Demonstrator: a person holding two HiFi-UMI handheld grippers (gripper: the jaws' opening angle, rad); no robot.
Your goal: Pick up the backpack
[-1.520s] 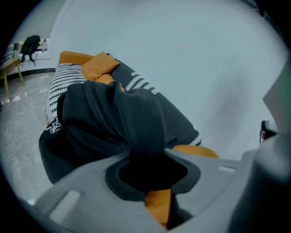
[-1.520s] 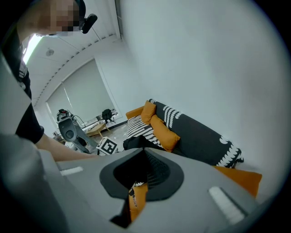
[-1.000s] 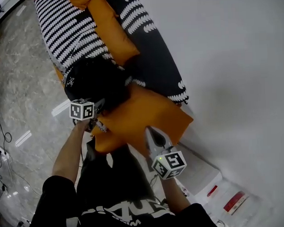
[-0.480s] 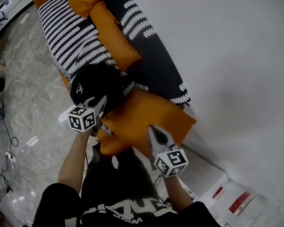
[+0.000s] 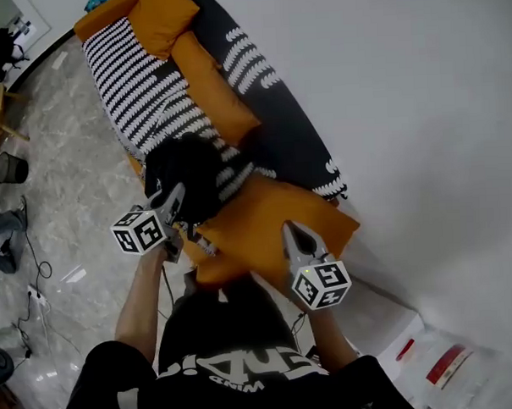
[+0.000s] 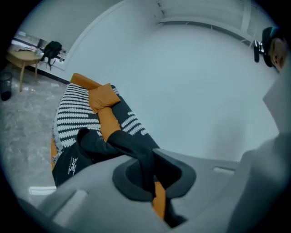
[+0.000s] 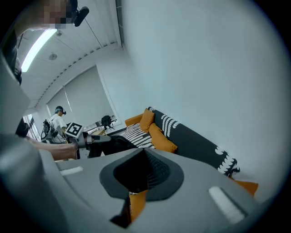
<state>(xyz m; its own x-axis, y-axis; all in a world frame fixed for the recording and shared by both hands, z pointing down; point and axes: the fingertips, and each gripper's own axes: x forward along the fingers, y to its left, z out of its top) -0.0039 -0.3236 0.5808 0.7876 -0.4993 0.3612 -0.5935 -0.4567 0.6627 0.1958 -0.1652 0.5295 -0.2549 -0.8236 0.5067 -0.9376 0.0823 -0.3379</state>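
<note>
Pinching just one thin strap [image 6: 138, 146], the clenched left hand-held gripper [image 5: 176, 195] could lose the backpack [image 5: 187, 173] if that seemingly shallow hold slips.

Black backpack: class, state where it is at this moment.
In the head view the black backpack hangs left of centre at the front edge of the striped sofa, beside the orange cushion, its strap pinched in the left gripper.

Ceiling strip [image 7: 40, 44] lights evenly; fisheye corners dark
</note>
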